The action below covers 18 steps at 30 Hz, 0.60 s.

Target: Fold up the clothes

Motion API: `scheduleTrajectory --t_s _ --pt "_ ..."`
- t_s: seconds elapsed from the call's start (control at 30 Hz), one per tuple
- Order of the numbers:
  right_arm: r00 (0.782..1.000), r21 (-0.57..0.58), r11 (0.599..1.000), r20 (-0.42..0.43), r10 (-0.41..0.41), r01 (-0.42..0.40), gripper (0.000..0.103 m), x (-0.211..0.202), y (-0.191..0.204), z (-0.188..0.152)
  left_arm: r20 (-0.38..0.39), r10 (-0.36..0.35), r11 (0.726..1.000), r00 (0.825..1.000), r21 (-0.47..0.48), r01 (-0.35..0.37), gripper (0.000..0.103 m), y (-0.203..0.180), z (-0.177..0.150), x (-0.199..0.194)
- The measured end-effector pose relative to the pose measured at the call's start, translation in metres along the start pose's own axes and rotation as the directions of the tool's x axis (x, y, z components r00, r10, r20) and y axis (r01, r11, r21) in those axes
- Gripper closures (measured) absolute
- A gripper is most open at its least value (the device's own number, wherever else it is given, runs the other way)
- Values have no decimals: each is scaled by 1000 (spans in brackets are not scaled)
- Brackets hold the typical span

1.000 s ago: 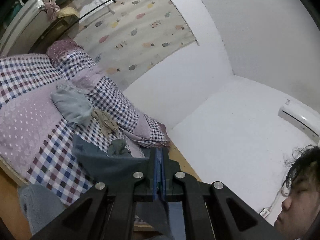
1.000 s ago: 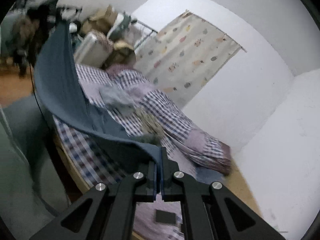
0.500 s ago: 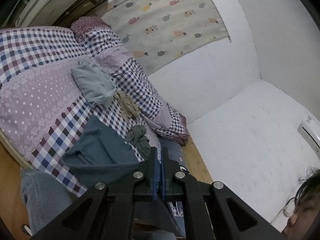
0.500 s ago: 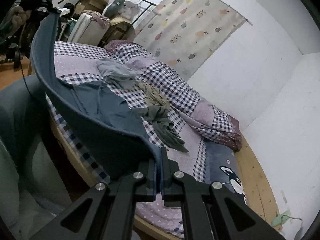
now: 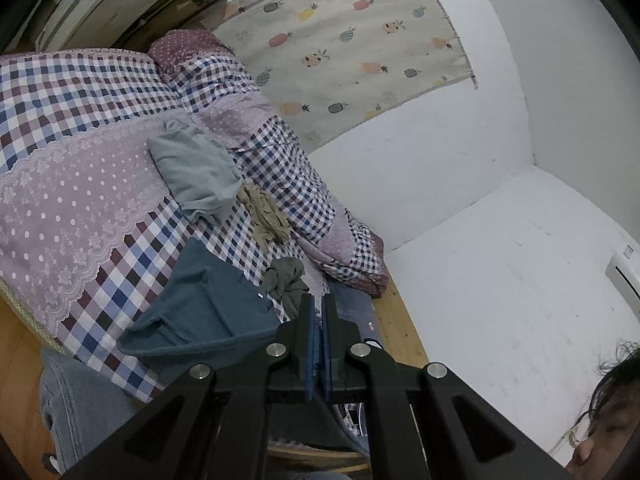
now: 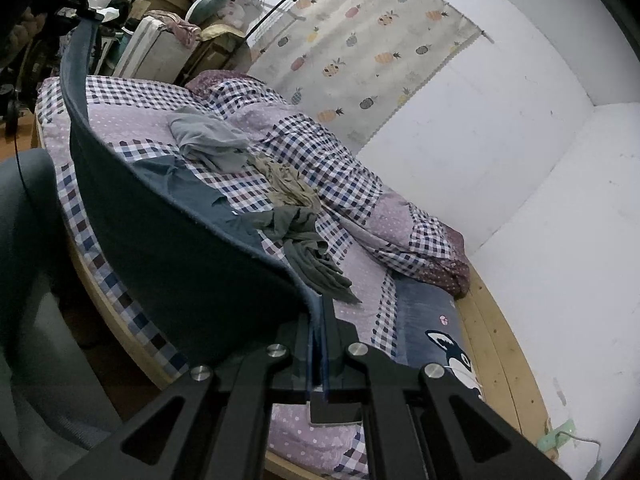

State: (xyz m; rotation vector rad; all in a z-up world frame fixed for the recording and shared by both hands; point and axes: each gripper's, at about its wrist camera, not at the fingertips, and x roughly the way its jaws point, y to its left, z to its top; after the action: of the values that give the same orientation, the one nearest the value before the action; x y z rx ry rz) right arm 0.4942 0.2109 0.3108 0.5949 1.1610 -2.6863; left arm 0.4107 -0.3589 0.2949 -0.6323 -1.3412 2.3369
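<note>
Here the left gripper [image 5: 319,344] and right gripper [image 6: 318,344] each clamp the dark teal knit garment [image 6: 160,236]. It spans between them, sagging over the near edge of the checked purple bed [image 5: 76,208].

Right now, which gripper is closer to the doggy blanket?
Right. The right gripper is close beside the dog blanket; the left gripper holds the far end of the blue garment, farther along the bed.

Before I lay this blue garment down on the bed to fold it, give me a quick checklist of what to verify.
1. Left gripper shut on the blue garment: ok.
2. Right gripper shut on it: ok.
3. Held edge taut between the grippers: ok, right wrist view.
4. Garment lying flat: not ok, its far part is creased on the bed.
5. Landing area free: not ok, dark grey garment lies close by.
6. Hanging part clear of the floor: cannot tell.
</note>
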Motion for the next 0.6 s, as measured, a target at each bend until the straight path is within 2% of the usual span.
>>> scheduleTrajectory --t_s 0.33,0.47,0.6 --pt "999 -5 999 -27 43 -43 103 18 8 -1 -7 14 1000 1000 -22 -14 101 14 4 9" --pt "997 -9 998 -29 67 -68 103 22 13 -2 3 4 1000 1000 -2 -4 101 10 6 9" --pt "995 -3 996 -34 94 -94 103 32 20 -4 -39 23 999 999 -23 -24 101 22 -2 23"
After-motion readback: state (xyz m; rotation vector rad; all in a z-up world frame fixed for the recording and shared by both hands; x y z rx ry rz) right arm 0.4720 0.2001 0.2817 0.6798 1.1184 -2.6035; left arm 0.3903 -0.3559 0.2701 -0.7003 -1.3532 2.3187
